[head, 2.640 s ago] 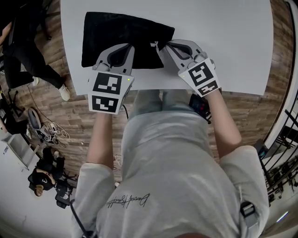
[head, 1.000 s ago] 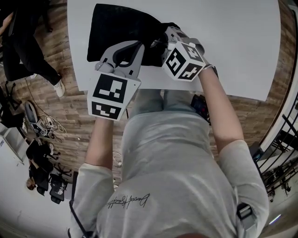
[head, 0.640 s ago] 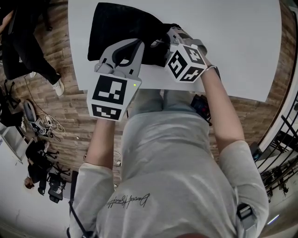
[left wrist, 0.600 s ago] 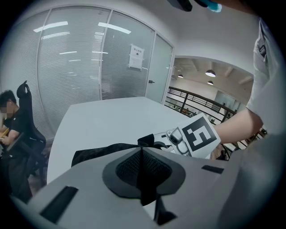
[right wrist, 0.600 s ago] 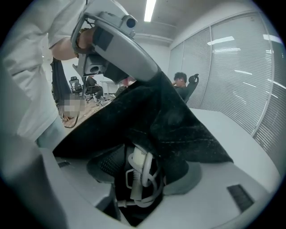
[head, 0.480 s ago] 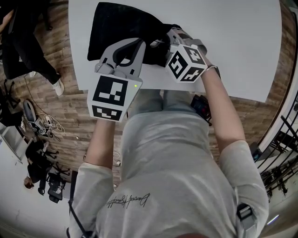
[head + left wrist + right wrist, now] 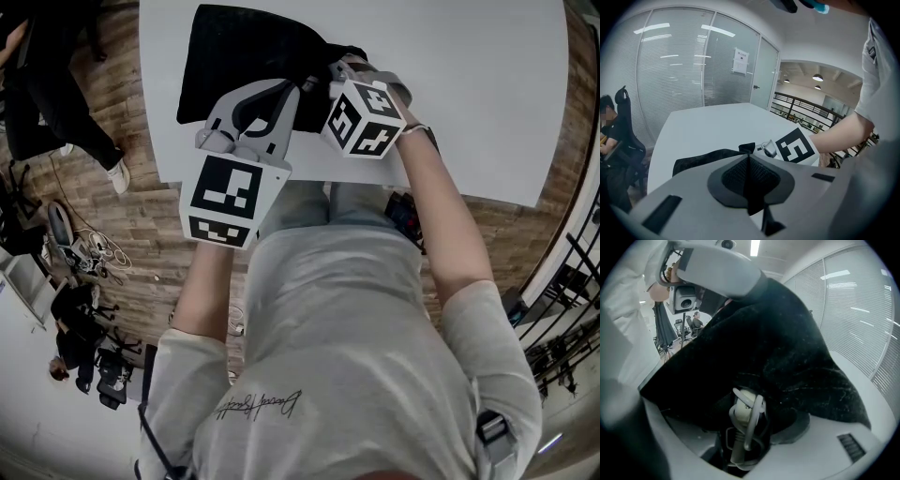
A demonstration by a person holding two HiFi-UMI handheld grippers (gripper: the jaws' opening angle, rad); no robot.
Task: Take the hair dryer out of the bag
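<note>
A: Compared with the earlier view, our right gripper (image 7: 747, 427) is now sitting further left, at the mouth on the right end of the bag (image 7: 244, 47), and its marker cube (image 7: 361, 117) is facing us differently. Why?

B: We are going for what is inside. Its jaws are clamping a white cord (image 7: 746, 416) from both sides, and the cord is looping out of the black fabric.

A: And the left gripper (image 7: 749, 168)?

B: Its jaws are pressing together on the bag's near edge. We are holding the bag steady on the table (image 7: 469, 94) while the other side pulls.

A: Where is the hair dryer lying?

B: We are judging that it is inside the bag. The fabric is hiding its body, and the cube is covering the mouth from above.
</note>
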